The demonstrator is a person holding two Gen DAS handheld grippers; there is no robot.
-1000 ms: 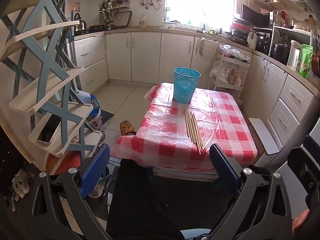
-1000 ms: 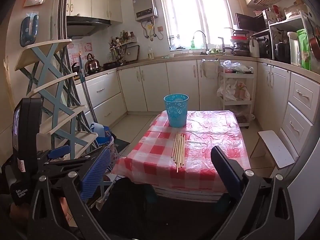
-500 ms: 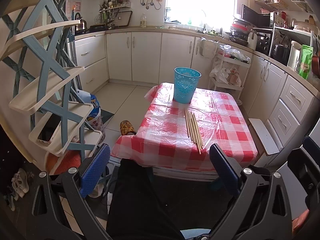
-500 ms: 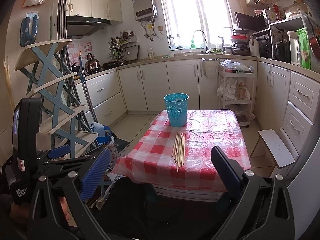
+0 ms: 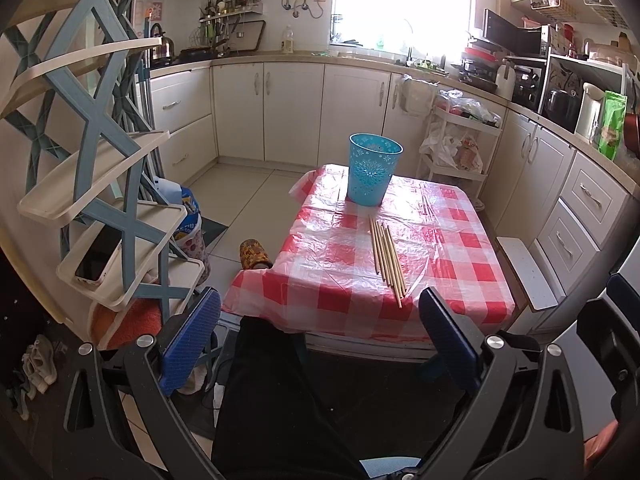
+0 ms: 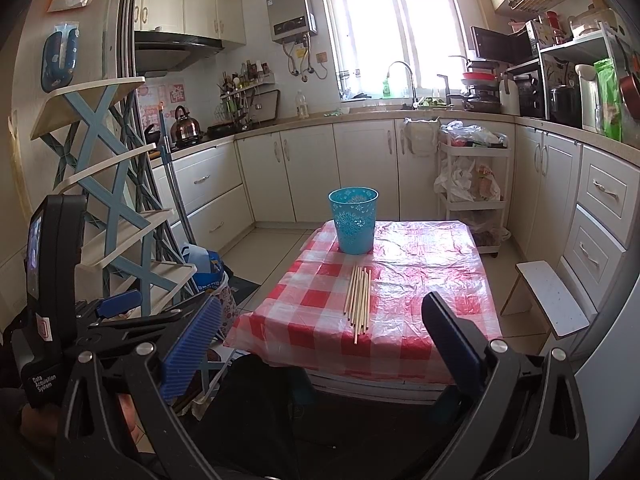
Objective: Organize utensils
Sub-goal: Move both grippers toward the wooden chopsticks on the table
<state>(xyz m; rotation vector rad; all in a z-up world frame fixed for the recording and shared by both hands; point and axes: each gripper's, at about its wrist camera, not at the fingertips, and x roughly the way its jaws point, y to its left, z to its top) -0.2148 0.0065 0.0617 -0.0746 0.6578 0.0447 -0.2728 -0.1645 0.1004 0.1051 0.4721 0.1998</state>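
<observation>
- Left tongs (image 5: 318, 342): blue pads spread wide, nothing between them; held off the near edge of the table (image 5: 460, 300), well short of anything on it
- Right tongs (image 6: 322, 344): pads likewise spread wide and empty; also back from the table's near edge. The left unit shows at the left of the right wrist view, just beside the right one
- Table: small, covered by a red-and-white check cloth under a clear plastic sheet, which is wrinkled and glares toward the far side
- Chopsticks (image 5: 387, 258): a bundle of pale wooden sticks lying flat on the cloth, roughly at the table's middle, running near to far. Sticks touch or nearly touch side by side; near ends are staggered, one reaching closer to the near edge than the others. Exact count cannot be told
- Blue bin (image 5: 374, 174): teal plastic, perforated floral pattern, upright with open mouth up, at the far left part of the table. Far ends of the chopsticks lie just near of its base, apart from it. Inside of the bin not visible
- Person: dark trouser leg (image 5: 272, 396) below the left tongs, in front of the table; patterned slipper (image 5: 255, 254) on the floor left of the table
- Blue-and-cream tiered rack (image 5: 96, 184) stands at the left; a phone lies on one low shelf
</observation>
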